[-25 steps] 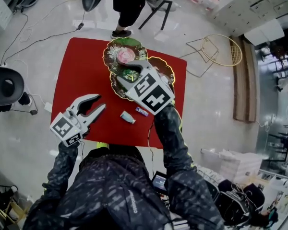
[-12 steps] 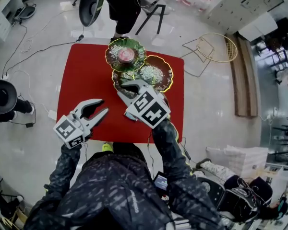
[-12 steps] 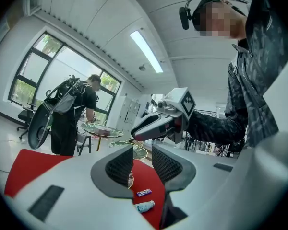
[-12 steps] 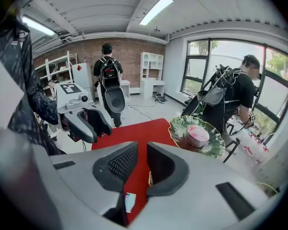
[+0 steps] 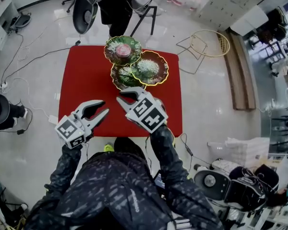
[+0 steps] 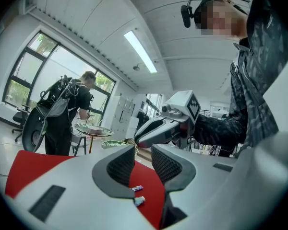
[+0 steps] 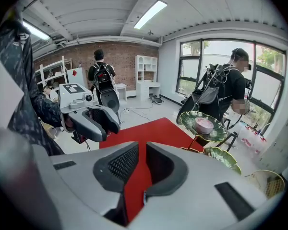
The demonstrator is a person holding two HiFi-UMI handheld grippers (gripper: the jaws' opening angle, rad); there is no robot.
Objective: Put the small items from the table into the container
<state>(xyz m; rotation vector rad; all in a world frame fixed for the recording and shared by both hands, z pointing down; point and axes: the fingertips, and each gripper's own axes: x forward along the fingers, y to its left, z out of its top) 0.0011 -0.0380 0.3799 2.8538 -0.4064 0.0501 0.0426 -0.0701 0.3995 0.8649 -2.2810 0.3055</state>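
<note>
while my right gripper (image 7: 142,150) tilts down over the red table (image 5: 81,80) with its jaws closing, only red cloth shows in the narrow gap and nothing sits between the pads. my left gripper (image 5: 103,107) points level, jaws spread and empty. the two things i want lie on the cloth just beyond the left jaw tips and a little below them: a small tube (image 6: 139,201) nearer the tool and a flat packet (image 6: 137,188) just past it. from overhead they are hidden beneath the right gripper. the leaf dishes (image 5: 164,73) stand well ahead of both tools, at the far side of the table.

both pieces lie flat, long axes running across the left gripper's line, each slanting slightly. i judge them very light. the tube looks stiff but apt to roll, the packet thin and slick in its wrapper. i'd take each at mid-length across its narrow width — pads low to the cloth, closing gently.
</note>
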